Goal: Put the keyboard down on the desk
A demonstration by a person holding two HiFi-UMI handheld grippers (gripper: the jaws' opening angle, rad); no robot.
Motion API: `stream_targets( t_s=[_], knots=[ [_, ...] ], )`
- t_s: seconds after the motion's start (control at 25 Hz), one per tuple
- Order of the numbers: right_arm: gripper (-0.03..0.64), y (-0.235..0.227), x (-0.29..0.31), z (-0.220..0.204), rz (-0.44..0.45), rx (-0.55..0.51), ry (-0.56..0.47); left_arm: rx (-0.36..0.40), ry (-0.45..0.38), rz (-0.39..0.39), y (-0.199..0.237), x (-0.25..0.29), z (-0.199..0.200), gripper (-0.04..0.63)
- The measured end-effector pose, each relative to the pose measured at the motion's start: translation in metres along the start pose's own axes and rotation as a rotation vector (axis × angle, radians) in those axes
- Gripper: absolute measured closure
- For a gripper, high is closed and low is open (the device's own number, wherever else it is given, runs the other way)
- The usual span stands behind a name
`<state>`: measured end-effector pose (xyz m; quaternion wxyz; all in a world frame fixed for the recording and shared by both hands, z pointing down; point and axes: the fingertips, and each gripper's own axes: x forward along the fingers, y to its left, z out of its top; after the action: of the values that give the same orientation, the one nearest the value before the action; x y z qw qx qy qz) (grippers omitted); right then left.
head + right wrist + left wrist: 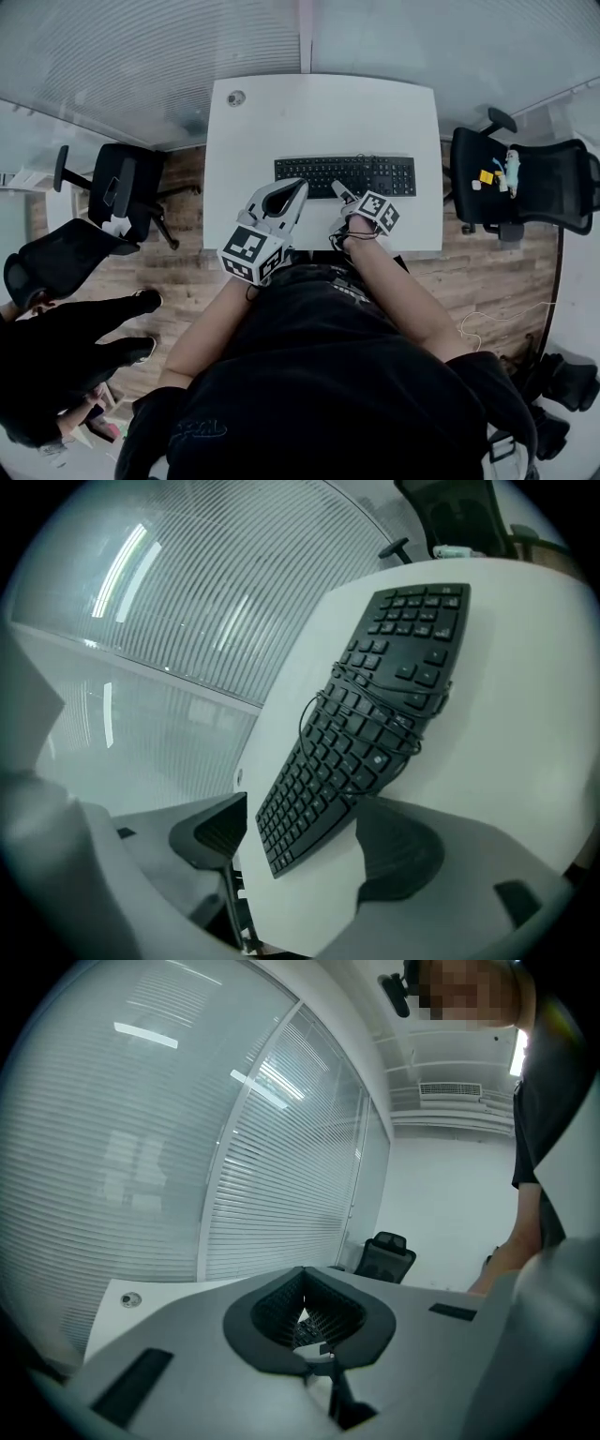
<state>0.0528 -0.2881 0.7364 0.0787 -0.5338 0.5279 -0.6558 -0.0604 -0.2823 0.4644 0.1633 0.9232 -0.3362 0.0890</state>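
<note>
The keyboard [345, 175] is lying flat on the desk [281, 112], its long axis running left to right just ahead of both grippers. The right gripper [300, 855] is sitting nearer, its jaws standing apart and holding nothing, with the keyboard's near corner just beyond the gap. The left gripper [303, 1274] is hovering beside it with its jaws meeting at the tips on nothing. A cable [375, 705] is looping around the keyboard, and whether the right jaws are touching its edge is hard to make out.
</note>
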Motion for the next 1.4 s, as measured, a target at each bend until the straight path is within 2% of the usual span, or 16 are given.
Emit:
stream_targets(
  t_s=[0.32, 0.48, 0.56, 0.64, 0.84, 0.92, 1.08, 1.24, 1.4],
  knots=[
    [0.272, 0.092, -0.024, 0.021, 0.121, -0.266, -0.106, 0.038, -0.054, -0.019, -0.005, -0.013, 0.018, 0.58],
    [0.273, 0.128, -0.036, 0.019, 0.196, -0.36, -0.135, 0.054, -0.082, -0.019, -0.005, -0.021, 0.026, 0.58],
    [0.282, 0.144, -0.044, 0.015, 0.229, -0.443, -0.156, 0.058, -0.095, -0.016, -0.003, -0.025, 0.028, 0.58],
    [0.376, 0.162, -0.055, 0.014, 0.252, -0.562, -0.191, 0.058, -0.106, -0.014, -0.002, -0.027, 0.029, 0.58],
    [0.538, 0.221, -0.091, 0.012, 0.343, -0.882, -0.314, 0.059, -0.121, -0.013, -0.003, -0.026, 0.033, 0.58],
    [0.569, 0.242, -0.104, 0.008, 0.372, -1.006, -0.35, 0.064, -0.123, -0.012, -0.004, -0.025, 0.034, 0.58],
    [0.587, 0.275, -0.126, -0.014, 0.407, -1.206, -0.387, 0.071, -0.13, 0.008, -0.002, -0.026, 0.036, 0.58],
    [0.592, 0.294, -0.14, -0.033, 0.442, -1.314, -0.415, 0.073, -0.143, 0.012, -0.001, -0.027, 0.04, 0.58],
    [0.594, 0.294, -0.138, -0.034, 0.441, -1.312, -0.403, 0.07, -0.151, 0.015, 0.0, -0.03, 0.041, 0.58]
  ],
)
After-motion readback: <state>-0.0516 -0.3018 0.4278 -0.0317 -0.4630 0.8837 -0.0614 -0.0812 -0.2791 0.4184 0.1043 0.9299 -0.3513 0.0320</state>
